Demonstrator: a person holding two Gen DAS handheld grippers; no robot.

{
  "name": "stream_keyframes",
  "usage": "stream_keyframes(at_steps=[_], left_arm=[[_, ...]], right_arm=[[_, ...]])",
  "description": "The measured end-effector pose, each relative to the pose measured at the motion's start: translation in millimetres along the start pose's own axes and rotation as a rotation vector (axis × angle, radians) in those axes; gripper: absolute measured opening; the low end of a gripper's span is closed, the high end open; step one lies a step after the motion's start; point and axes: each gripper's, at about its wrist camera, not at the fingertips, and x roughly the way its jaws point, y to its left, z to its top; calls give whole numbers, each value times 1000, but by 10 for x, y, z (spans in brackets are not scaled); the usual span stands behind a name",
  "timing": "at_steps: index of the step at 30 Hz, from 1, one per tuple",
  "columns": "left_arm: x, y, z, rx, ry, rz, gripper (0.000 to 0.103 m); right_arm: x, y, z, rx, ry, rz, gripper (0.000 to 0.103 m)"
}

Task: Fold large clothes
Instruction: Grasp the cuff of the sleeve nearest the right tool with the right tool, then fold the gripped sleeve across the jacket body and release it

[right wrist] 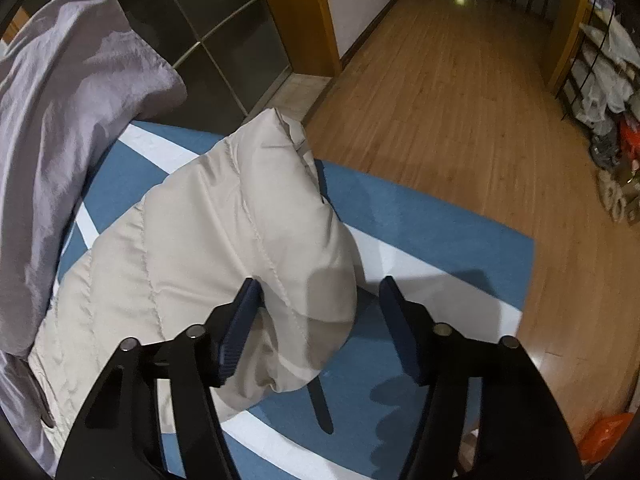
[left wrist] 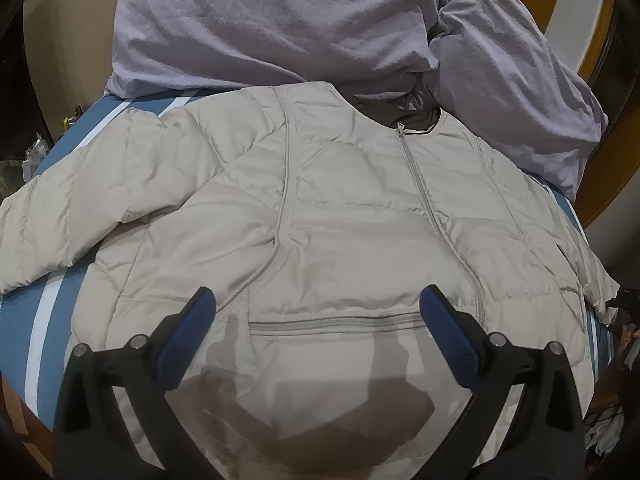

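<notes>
Puffer jacket (left wrist: 304, 208) flat, front up, on blue-and-white striped bed (left wrist: 48, 344). Lilac duvet (left wrist: 280, 20) crowds its collar edge. Left gripper (left wrist: 318, 308) spread, empty, above hem. Right gripper (right wrist: 320, 300) unclenched astride sleeve (right wrist: 248, 240) near bed edge; bare wooden floor (right wrist: 440, 100) beyond.

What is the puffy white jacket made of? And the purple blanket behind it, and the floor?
Puffy jacket: looks like smooth, slightly shiny synthetic shell, probably nylon or polyester, stitched into padded sections.
Purple blanket: soft matte woven cloth, maybe cotton; it shows many fine wrinkles.
Floor: wood or wood-look planks with a glossy finish; plank lines and a light reflection show.
</notes>
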Motion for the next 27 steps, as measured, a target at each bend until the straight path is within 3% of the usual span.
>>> stream_keyframes(at_steps=[2, 7, 11, 15, 20, 27], left_arm=[[8, 5, -2, 0, 3, -2, 101], [-5, 37, -12, -13, 2, -4, 101], [-45, 73, -26, -26, -8, -4, 101], [-89, 120, -45, -38, -17, -2, 101], [-164, 189, -61, -56, -32, 4, 101], [-276, 289, -125, -86, -47, 23, 101]], right_arm=[[-3, 21, -10, -20, -7, 31, 37], [-100, 156, -13, -71, -19, 34, 20], [-277, 394, -22, -157, -77, -24, 18], [-407, 796, -46, -285, -142, -27, 18], [-627, 1463, -284, -476, -185, 62, 18], [-648, 2421, -959, -712, -135, 184, 18]])
